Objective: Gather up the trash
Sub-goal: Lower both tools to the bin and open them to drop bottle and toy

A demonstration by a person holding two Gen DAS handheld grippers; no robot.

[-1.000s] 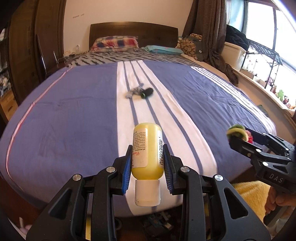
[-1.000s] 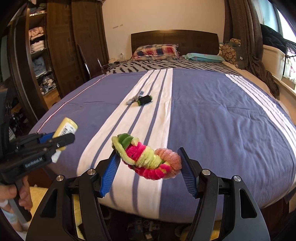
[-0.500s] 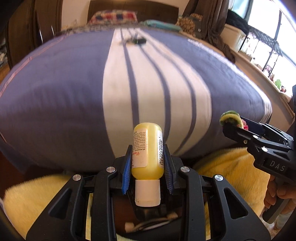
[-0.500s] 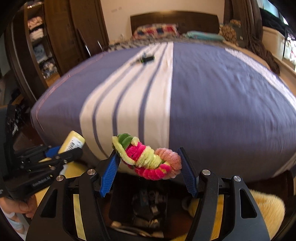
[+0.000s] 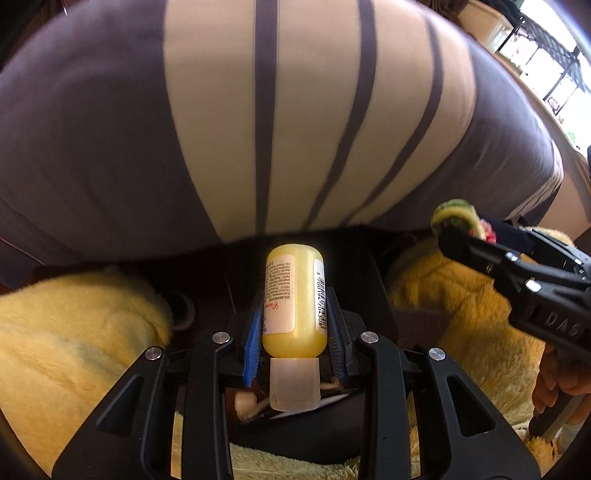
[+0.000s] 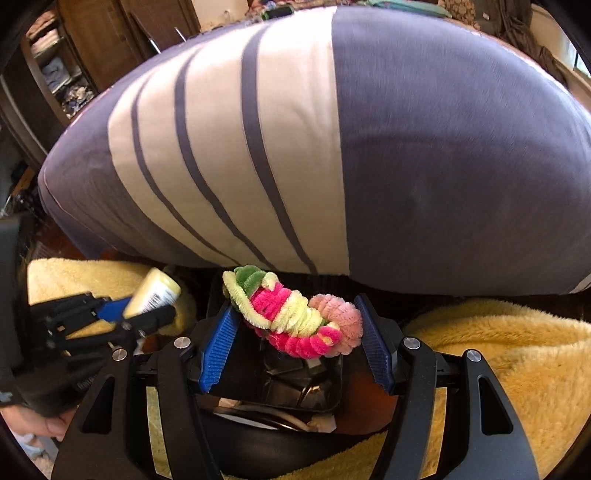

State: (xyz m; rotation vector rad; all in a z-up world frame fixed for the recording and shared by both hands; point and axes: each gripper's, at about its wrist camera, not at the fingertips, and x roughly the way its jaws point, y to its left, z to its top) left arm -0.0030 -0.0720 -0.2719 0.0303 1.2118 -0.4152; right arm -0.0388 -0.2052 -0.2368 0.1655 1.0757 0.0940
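My left gripper [image 5: 294, 317] is shut on a yellow bottle [image 5: 295, 291] with a white cap [image 5: 293, 384] that points back toward the camera. My right gripper [image 6: 295, 310] is shut on a twisted bundle of pink, yellow and green pipe cleaners [image 6: 295, 319]. Both point steeply down at the foot of the bed, over a dark bin [image 6: 258, 446] holding black plastic and scraps. In the left wrist view the right gripper [image 5: 476, 243] shows at the right with the bundle [image 5: 456, 214]. In the right wrist view the left gripper [image 6: 140, 310] and bottle [image 6: 153, 293] are at the left.
The bed [image 6: 443, 147], with its purple and white striped cover, fills the upper half of both views. A fluffy yellow rug [image 5: 74, 350] lies on both sides of the bin [image 5: 295, 448]. A small dark object [image 6: 275, 13] sits far up the bed. Wooden shelves [image 6: 55, 66] stand at the left.
Both grippers have dropped from above the bed to its foot and tilted downward. The bin and the yellow rug have come into view. Both grips are unchanged.
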